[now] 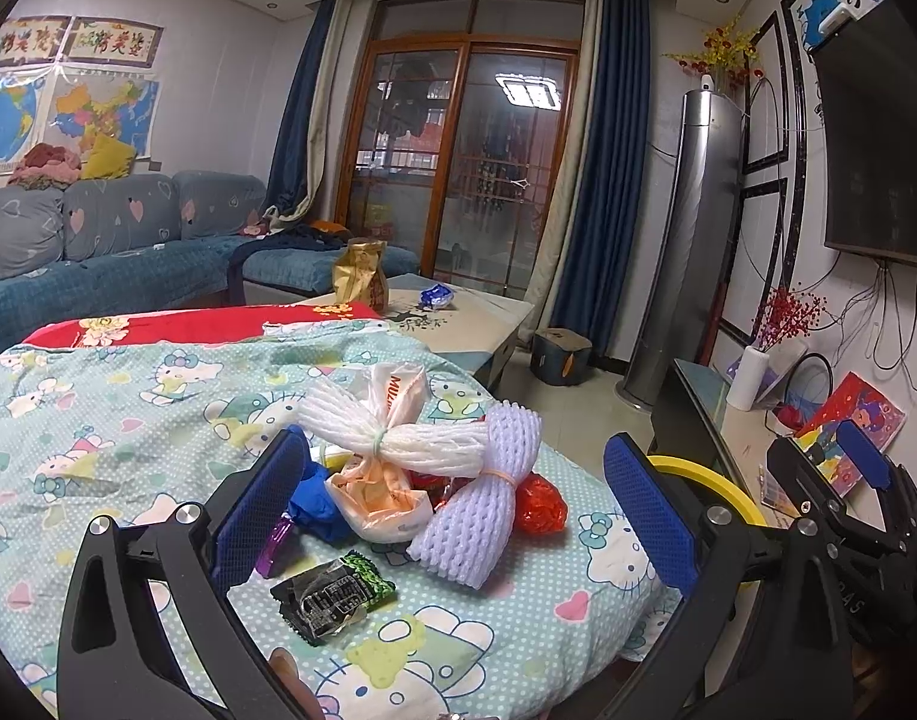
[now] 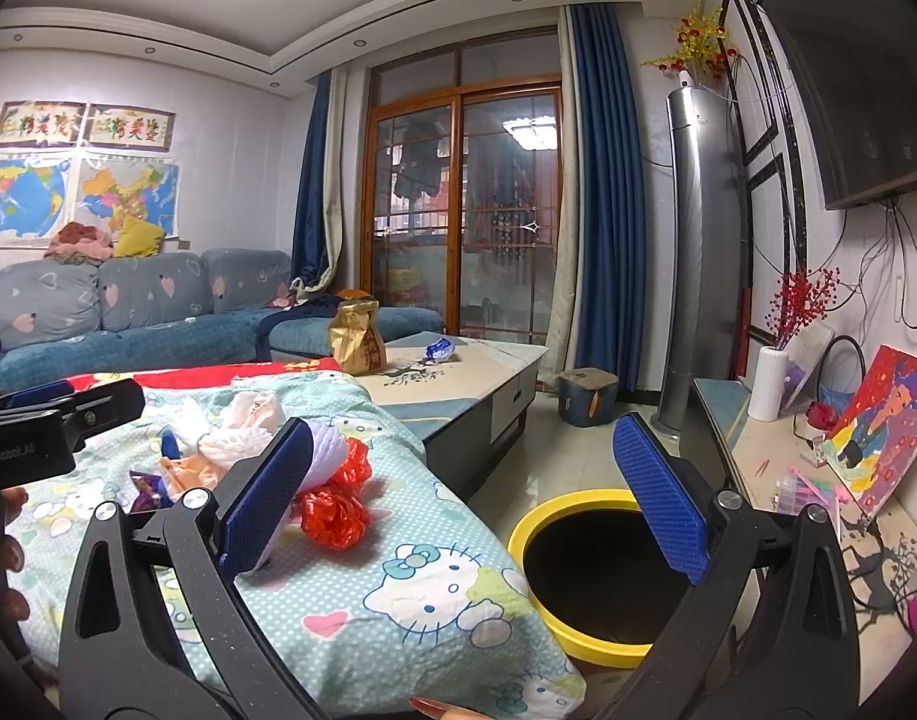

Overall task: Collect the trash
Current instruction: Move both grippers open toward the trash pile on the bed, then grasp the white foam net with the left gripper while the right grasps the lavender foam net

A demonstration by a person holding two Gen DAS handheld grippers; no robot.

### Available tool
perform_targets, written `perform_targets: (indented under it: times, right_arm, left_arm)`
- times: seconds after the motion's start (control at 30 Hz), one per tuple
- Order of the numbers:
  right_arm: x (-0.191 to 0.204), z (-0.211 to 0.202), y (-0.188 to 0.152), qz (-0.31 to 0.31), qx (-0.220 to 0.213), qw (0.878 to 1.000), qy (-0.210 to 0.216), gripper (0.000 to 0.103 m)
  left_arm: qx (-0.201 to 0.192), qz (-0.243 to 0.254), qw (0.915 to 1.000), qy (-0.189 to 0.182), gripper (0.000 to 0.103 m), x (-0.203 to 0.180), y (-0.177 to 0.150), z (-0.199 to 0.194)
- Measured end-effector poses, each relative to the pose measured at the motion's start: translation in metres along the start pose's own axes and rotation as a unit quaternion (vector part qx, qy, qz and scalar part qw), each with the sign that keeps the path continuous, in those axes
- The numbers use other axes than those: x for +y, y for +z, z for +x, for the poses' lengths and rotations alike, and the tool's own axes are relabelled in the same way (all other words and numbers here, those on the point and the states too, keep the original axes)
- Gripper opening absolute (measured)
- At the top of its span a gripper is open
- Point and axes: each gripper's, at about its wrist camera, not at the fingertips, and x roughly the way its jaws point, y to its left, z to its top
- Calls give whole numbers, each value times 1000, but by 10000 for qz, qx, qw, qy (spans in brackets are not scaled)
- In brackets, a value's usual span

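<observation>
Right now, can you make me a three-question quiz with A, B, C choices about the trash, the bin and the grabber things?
1. Where is the bin?
A. on the sofa
B. on the floor beside the cartoon-cat blanket
C. on the coffee table

2. What colour is the bin's rim?
A. yellow
B. green
C. white

3. How is the left gripper?
A. shut on a wrapper
B. shut and empty
C. open, holding nothing

Answers: 1 B, the bin sits low by the blanket's edge. 2 A, its rim is bright yellow around a black inside. 3 C, its blue pads stand wide apart either side of the trash pile.
</observation>
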Motion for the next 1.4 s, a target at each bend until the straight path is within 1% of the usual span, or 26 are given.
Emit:
perform_targets:
  times: [0.4,0.67,0.87,1.03,1.13,1.27,1.4]
  right_arm:
    - [0,-1,0,18,50,10000,-6,93]
    - [7,-2,-9,-25,90,9999,41,93]
    - [0,3,-9,-15,249,9996,153,93]
    - [2,13,-9,-40,457,9986,265,93]
    - [7,23,-6,-94,615,9974,377,93]
    - [16,34,-5,-134,713,9960,516,93]
    - [29,49,-1,-62,925,9927,765,93]
  left_arm:
    - [27,-3,10000,11,97,0,1,0]
    - [166,-53,9998,5,97,-2,-2,9]
    - [414,-259,9987,-146,97,4,-3,26]
    - [434,-391,9979,-273,97,11,2,38]
    - [383,-455,9980,-213,97,17,10,47]
    - [350,-602,9975,-128,97,26,18,55]
    - [304,-743,9968,-1,97,43,28,63]
